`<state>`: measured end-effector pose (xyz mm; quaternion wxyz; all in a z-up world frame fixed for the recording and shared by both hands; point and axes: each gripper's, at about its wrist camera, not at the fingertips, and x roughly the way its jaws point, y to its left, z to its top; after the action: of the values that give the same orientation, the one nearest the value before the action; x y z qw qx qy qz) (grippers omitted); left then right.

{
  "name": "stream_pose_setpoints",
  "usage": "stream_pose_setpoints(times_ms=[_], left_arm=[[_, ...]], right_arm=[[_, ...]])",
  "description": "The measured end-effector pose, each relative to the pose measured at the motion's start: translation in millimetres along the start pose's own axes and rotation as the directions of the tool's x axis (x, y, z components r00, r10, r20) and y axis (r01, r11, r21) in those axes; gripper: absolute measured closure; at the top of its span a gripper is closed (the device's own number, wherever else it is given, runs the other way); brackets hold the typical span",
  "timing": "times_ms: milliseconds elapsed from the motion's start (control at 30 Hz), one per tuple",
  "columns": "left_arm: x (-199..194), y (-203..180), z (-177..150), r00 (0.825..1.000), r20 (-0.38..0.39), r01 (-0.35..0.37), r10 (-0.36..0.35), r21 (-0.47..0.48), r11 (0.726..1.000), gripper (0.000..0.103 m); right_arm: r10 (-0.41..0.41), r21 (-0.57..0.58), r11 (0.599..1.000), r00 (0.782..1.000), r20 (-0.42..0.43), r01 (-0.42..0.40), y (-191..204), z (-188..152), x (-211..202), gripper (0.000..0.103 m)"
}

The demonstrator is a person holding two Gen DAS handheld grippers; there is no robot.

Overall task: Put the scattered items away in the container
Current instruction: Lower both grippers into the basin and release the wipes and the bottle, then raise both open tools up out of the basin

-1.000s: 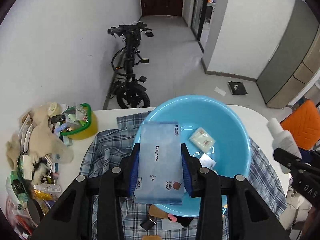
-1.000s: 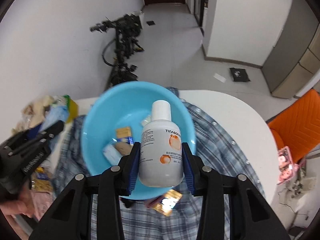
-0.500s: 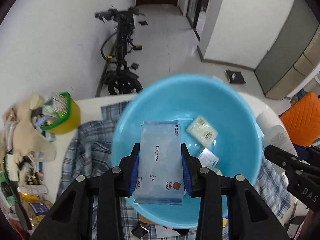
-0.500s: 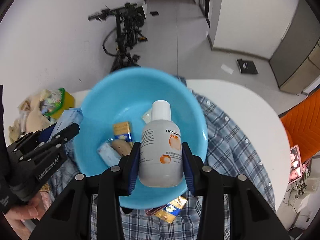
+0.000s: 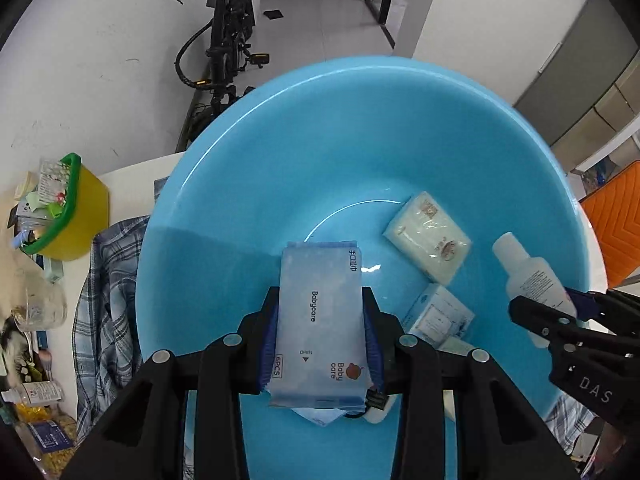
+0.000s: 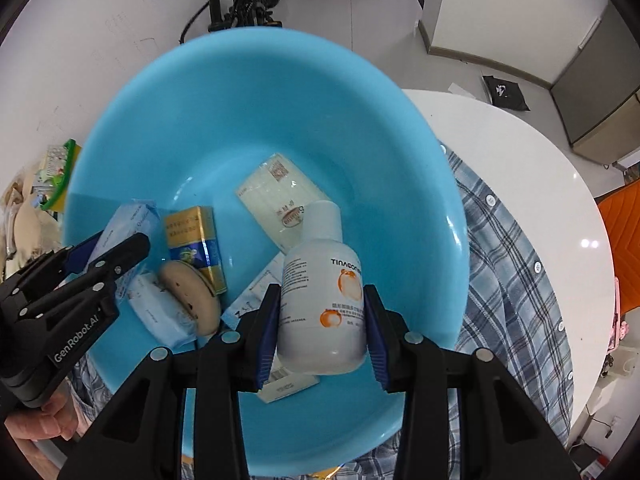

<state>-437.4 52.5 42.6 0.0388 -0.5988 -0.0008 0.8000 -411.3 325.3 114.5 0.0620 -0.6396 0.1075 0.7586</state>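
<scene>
Left claw (image 5: 320, 320) clamps "Babycare" wipes pack (image 5: 318, 320); right claw (image 6: 322, 312) clamps "TINACO…" bottle (image 6: 322, 304).

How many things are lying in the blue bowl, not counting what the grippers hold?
6: cream packet, gold box, tan puff, blue pack, pale box and white box near the bottle. More may hide beneath.

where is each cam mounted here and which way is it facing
Left wrist: sits on the left gripper, looking steeply down into the blue basin; its fingers clamp a wipes pack, with the right gripper at the right edge.
Right wrist: sits on the right gripper, looking down into the basin; its fingers clamp a white bottle, with the left gripper and a hand lower left.
Shared: basin, cream packet, both grippers, bicycle.
</scene>
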Motion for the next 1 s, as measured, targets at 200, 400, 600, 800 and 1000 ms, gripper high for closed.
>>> stream_pose_setpoints(times_ms=[200, 400, 600, 800, 1000], left_arm=[[13, 5, -6, 1.000, -0.023, -0.006, 0.006, 0.006, 1.000, 0.061], [-2, 3, -4, 0.997, 0.070, -0.037, 0.036, 0.008, 0.999, 0.025], [-2, 5, -1, 0.998, 0.052, -0.028, 0.028, 0.017, 0.999, 0.025], [7, 12, -4, 0.999, 0.029, -0.019, 0.019, -0.003, 1.000, 0.025], [13, 11, -4, 0.999, 0.019, -0.043, 0.043, -0.004, 0.999, 0.025]], right_arm=[[-0.002, 0.006, 1.000, 1.000, 0.006, 0.002, 1, 0, -2, 0.065], [0.013, -0.004, 1.000, 1.000, 0.023, -0.013, 13, 0, -12, 0.065], [0.009, -0.004, 1.000, 1.000, 0.015, -0.009, 16, 3, -6, 0.065], [-0.001, 0.029, 1.000, 1.000, 0.022, 0.001, 11, 5, 5, 0.060], [-0.014, 0.004, 1.000, 1.000, 0.019, 0.014, 16, 4, 8, 0.056]])
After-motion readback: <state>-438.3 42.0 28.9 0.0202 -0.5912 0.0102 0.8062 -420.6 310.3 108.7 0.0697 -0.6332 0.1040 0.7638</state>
